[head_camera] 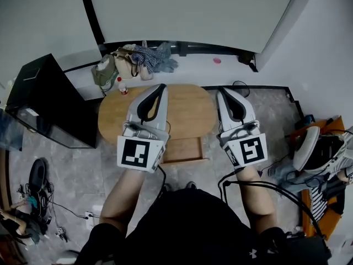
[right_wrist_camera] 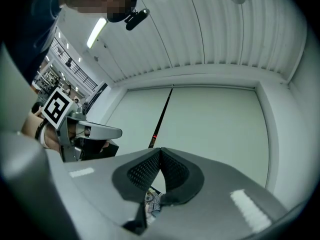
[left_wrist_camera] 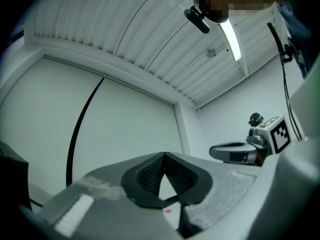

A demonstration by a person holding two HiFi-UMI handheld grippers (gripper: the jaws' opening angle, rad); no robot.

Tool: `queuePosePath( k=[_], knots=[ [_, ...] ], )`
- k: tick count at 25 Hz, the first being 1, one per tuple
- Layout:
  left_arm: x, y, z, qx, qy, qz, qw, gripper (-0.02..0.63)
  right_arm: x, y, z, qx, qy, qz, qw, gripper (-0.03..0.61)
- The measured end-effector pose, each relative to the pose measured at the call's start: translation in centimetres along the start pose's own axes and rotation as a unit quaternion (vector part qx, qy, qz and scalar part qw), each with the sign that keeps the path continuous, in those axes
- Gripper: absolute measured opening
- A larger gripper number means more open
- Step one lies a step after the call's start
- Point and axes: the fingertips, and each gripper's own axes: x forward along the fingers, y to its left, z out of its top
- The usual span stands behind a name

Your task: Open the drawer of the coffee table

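Observation:
The oval wooden coffee table (head_camera: 187,106) stands in the middle of the head view. Its drawer (head_camera: 183,149) sticks out from the near side, toward me. My left gripper (head_camera: 160,87) is held up over the table's left half, shut and empty. My right gripper (head_camera: 223,91) hangs over the table's right edge, also shut with nothing in it. Both gripper views look upward at wall and ceiling; the left gripper (left_wrist_camera: 164,156) and the right gripper (right_wrist_camera: 160,151) show their black pads pressed together. Each view catches the other gripper off to the side.
A black cabinet (head_camera: 49,101) stands left of the table. Bags and clothes (head_camera: 135,59) lie against the far wall, with a small bottle (head_camera: 122,87) on the table's far left. An orange bench with gear (head_camera: 322,159) is at right. Cables (head_camera: 49,206) lie on the floor at left.

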Motion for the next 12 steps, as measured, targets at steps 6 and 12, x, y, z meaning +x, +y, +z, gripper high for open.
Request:
queuePosePath(
  k=[6,12],
  knots=[
    [-0.9,0.0,-0.6,-0.012,0.013,-0.012,0.9998,0.002,-0.2,1.7,-1.1,0.023,0.009,-0.008,1.0,0.002],
    [-1.6,0.2,-1.3,-0.009,0.023,-0.012,0.9996,0.002,-0.1,2.4,-1.7,0.042,0.01,-0.011,0.999,0.002]
  ],
)
